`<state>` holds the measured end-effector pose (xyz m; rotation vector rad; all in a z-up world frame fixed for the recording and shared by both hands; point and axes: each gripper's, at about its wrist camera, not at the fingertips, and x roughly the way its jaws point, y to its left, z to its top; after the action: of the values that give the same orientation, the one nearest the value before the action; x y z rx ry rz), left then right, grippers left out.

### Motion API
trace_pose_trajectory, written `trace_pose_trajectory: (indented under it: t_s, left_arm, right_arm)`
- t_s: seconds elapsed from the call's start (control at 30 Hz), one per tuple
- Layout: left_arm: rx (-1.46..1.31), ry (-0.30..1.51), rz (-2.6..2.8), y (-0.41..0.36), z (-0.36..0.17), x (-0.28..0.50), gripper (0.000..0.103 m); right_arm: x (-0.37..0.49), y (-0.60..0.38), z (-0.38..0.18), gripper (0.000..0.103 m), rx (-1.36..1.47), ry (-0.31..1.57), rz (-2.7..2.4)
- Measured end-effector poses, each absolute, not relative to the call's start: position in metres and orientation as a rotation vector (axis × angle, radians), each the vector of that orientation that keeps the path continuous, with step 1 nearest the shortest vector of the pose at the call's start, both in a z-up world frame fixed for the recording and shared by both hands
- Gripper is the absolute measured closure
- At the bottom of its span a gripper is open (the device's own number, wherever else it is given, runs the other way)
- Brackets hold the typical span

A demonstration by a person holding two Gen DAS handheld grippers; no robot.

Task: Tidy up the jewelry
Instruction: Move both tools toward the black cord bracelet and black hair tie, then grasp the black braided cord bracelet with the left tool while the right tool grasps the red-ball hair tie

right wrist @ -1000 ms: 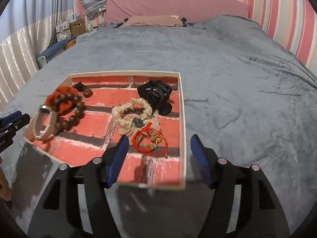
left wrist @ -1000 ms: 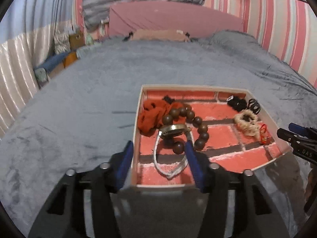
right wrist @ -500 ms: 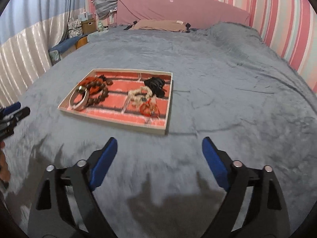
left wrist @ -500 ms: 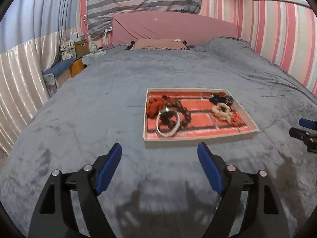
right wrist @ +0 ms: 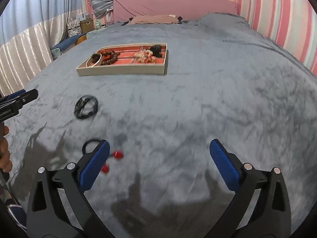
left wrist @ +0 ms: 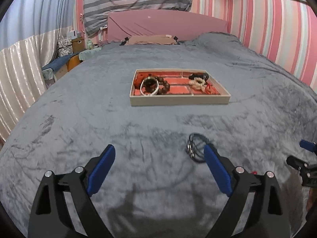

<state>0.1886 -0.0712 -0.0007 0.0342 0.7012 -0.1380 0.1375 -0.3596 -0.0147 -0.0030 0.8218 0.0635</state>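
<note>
A shallow tray with a red brick-pattern floor sits mid-bed, also in the right wrist view. It holds a wooden bead bracelet, a white band, a cream scrunchie and dark hair ties. A bundle of thin black rings lies loose on the blanket by my left gripper's right finger; it also shows in the right wrist view. A black hair tie with red beads lies by my right gripper's left finger. My left gripper and right gripper are open and empty.
The grey blanket covers the whole bed. A pink headboard and a beige pillow are at the far end. Boxes and clutter stand by the curtain at the left.
Both grippers have pulled back from the tray toward the near end of the bed. The loose black rings and red-beaded tie have come into view near the fingers.
</note>
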Motion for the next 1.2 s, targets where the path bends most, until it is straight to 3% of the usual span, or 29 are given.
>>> trace_pose_trajectory:
  t_s: [0.27, 0.73, 1.03, 1.2]
  left_arm:
    - [0.04, 0.761, -0.148, -0.082, -0.033, 0.193, 0.013]
    - [0.071, 0.738, -0.139, -0.098, -0.054, 0.235, 0.013]
    - [0.07, 0.773, -0.145, -0.1, -0.072, 0.27, 0.014]
    - [0.086, 0.804, -0.172, -0.106, -0.082, 0.279, 0.014]
  right_arm:
    - [0.113, -0.341, -0.051, 0.005, 0.02, 0.783, -0.009]
    - [0.138, -0.314, -0.068, 0.005, -0.026, 0.766, 0.021]
    - [0.168, -0.304, -0.085, 0.023, -0.004, 0.857, 0.052]
    - [0.173, -0.299, -0.092, 0.023, -0.024, 0.892, 0.052]
